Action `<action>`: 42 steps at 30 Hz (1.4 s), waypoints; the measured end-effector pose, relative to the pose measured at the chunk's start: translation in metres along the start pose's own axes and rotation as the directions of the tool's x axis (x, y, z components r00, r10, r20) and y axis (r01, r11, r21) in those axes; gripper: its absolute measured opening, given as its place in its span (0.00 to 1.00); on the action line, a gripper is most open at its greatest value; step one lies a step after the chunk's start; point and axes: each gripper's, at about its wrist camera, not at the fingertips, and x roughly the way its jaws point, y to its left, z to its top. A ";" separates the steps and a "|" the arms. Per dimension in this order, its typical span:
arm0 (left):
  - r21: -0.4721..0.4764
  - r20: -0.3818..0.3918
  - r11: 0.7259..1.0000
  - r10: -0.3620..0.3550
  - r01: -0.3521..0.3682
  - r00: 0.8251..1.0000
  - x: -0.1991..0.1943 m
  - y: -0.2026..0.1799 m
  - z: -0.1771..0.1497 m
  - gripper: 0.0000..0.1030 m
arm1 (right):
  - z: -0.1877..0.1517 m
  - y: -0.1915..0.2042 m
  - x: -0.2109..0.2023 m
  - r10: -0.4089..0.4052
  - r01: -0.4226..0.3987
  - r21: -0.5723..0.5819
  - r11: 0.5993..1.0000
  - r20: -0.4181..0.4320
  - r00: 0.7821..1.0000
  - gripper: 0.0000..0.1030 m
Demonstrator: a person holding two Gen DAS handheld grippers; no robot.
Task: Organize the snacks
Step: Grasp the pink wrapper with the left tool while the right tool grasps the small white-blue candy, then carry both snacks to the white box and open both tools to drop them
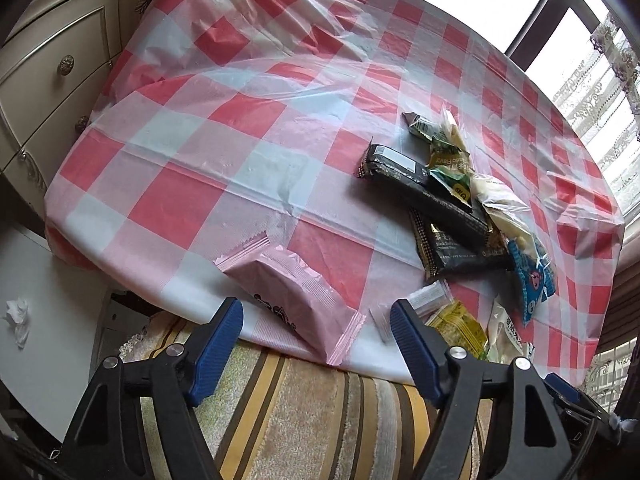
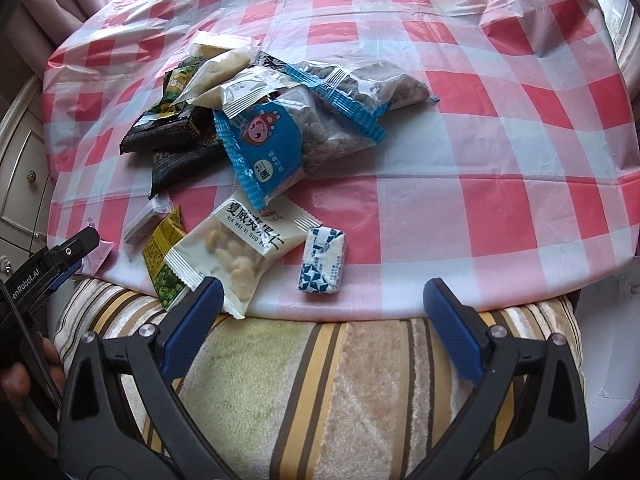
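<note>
Red-and-white checked plastic covered the desk [image 1: 248, 148] in the left wrist view. A pink packet [image 1: 288, 296] lay alone at the near edge, slanting from far left to near right, one corner hanging past the rim. The left claw [image 1: 316, 344] stood open just short of it, holding nothing, its blue pads [image 1: 218, 344] either side of the packet's near end without touching it. To the right, a heap of snacks began with two black bars [image 1: 424, 192] crossing one another, green packets [image 1: 444, 164] and pale ones behind them, and a blue packet [image 1: 532, 276] at the near right. A yellow packet [image 1: 460, 324] sat by the right pad. A striped cushion [image 1: 320, 412] lay below the desk edge, and a cream cabinet [image 1: 52, 80] stood at the far left.

In the right wrist view, the heap filled the left half of the desk [image 2: 500, 184]. The blue packet [image 2: 264, 152] leaned on clear bags of dark nuts [image 2: 360, 92], with the black bars [image 2: 168, 140] to its left. Nearer lay a white nut packet [image 2: 236, 256], over the yellow packet [image 2: 164, 256], and a small blue-and-white wrapped block [image 2: 322, 260] on its own just right of it. The right claw [image 2: 320, 320] was spread wide and empty over the cushion [image 2: 320, 392], its left pad [image 2: 196, 316] by the white packet's near corner. The left claw [image 2: 76, 246] showed at the left edge.
</note>
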 end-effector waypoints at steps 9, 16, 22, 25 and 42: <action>0.052 -0.027 0.998 0.042 -0.040 0.999 0.021 -0.013 0.013 0.38 | 0.008 -0.017 0.004 -0.005 0.006 0.049 0.999 -0.011 1.000 0.71; 0.092 -0.024 0.995 0.049 -0.046 0.999 0.024 -0.019 0.014 0.26 | 0.009 -0.035 -0.007 -0.004 0.002 0.110 0.994 0.012 1.000 0.69; 0.112 -0.018 0.993 0.038 -0.035 0.999 0.023 -0.023 0.011 0.21 | 0.012 -0.023 0.003 -0.046 0.046 0.060 0.997 -0.016 0.999 0.49; 0.122 -0.009 0.992 0.025 -0.024 1.000 0.020 -0.025 0.009 0.20 | 0.010 -0.020 0.003 -0.054 0.055 0.045 0.997 -0.009 0.998 0.40; 0.300 0.066 0.953 -0.074 0.051 0.995 -0.020 -0.088 -0.004 0.18 | 0.002 -0.036 -0.032 0.117 -0.125 0.073 0.990 0.104 0.988 0.23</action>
